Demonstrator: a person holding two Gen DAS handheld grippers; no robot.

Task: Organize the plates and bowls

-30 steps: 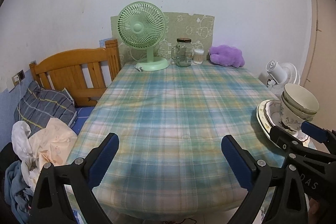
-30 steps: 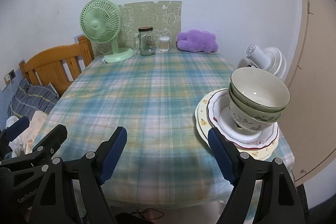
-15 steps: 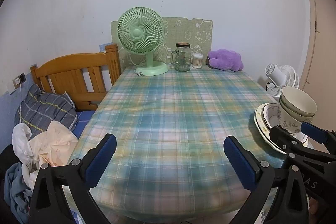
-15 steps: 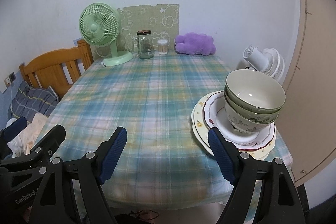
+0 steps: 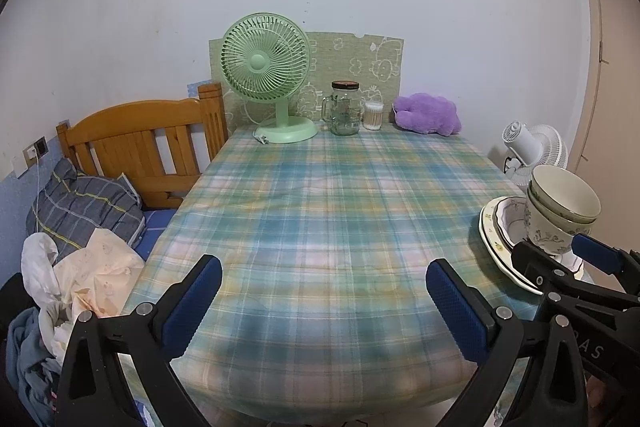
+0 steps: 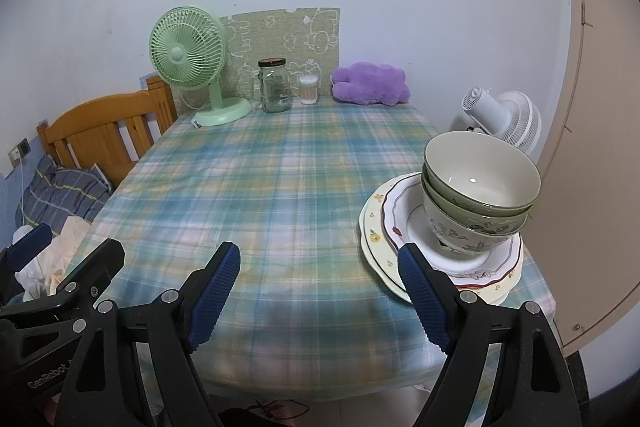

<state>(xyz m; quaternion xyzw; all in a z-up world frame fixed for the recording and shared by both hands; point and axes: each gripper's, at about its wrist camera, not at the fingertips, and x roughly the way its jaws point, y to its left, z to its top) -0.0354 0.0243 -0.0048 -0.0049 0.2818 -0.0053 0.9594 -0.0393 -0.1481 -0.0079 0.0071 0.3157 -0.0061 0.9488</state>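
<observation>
Three bowls (image 6: 480,187) are nested on a pile of flower-patterned plates (image 6: 374,227) near the front right corner of the plaid-covered table (image 6: 280,179). My right gripper (image 6: 318,267) is open over the table's front edge, and its right finger (image 6: 424,291) is just in front of the plates' rim. Nothing lies between its pads. My left gripper (image 5: 320,291) is open too, with only bare cloth (image 5: 328,219) between its fingers. From the left wrist view, the bowls (image 5: 560,203) and plates (image 5: 490,227) sit far right, behind the right gripper (image 5: 556,251).
Along the back wall stand a green desk fan (image 5: 266,67), a glass jar (image 5: 344,107), a cotton swab tub (image 5: 373,115) and a purple plush (image 5: 428,115). A white fan (image 6: 504,115) and a door (image 6: 592,147) are right of the table. A wooden headboard (image 5: 140,143) and piled clothes (image 5: 80,267) are to the left.
</observation>
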